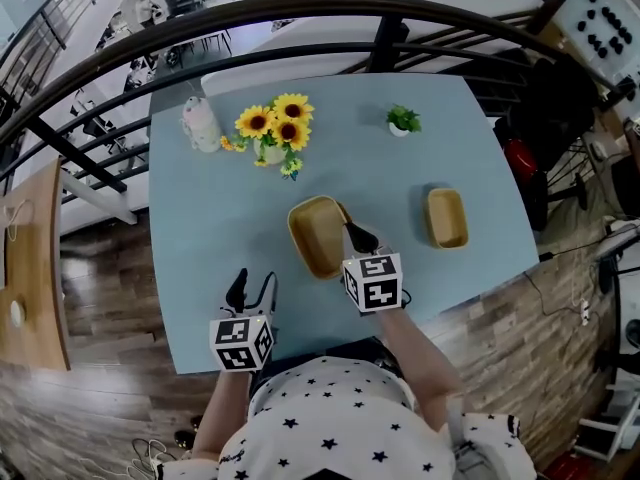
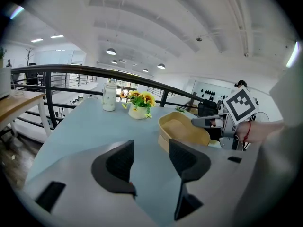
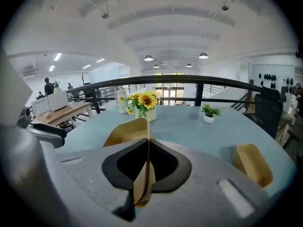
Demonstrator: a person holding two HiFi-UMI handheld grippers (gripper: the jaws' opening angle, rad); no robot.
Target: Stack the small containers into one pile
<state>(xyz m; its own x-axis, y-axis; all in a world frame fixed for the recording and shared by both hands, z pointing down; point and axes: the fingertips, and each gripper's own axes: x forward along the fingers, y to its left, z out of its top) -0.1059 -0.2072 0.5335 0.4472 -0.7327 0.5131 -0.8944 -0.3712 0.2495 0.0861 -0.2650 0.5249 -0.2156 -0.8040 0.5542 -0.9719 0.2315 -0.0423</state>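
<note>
A tan container [image 1: 316, 238] stands mid-table, and my right gripper [image 1: 352, 233] is shut on its near right wall. In the right gripper view the jaws pinch that thin wall [image 3: 146, 150] between them, with the container [image 3: 124, 132] stretching ahead of the right gripper [image 3: 147, 161]. A second, smaller tan container [image 1: 446, 217] lies apart to the right, also seen low at the right in the right gripper view [image 3: 253, 163]. My left gripper [image 1: 252, 288] hovers near the table's front edge, open and empty. From the left gripper [image 2: 150, 162], the held container [image 2: 182, 129] is ahead to the right.
At the back of the blue-grey table [image 1: 200, 268] stand a vase of sunflowers [image 1: 275, 128], a white bottle [image 1: 201, 125] and a small potted plant [image 1: 403, 120]. A dark railing [image 1: 300, 13] curves behind the table. The person's torso is at the front edge.
</note>
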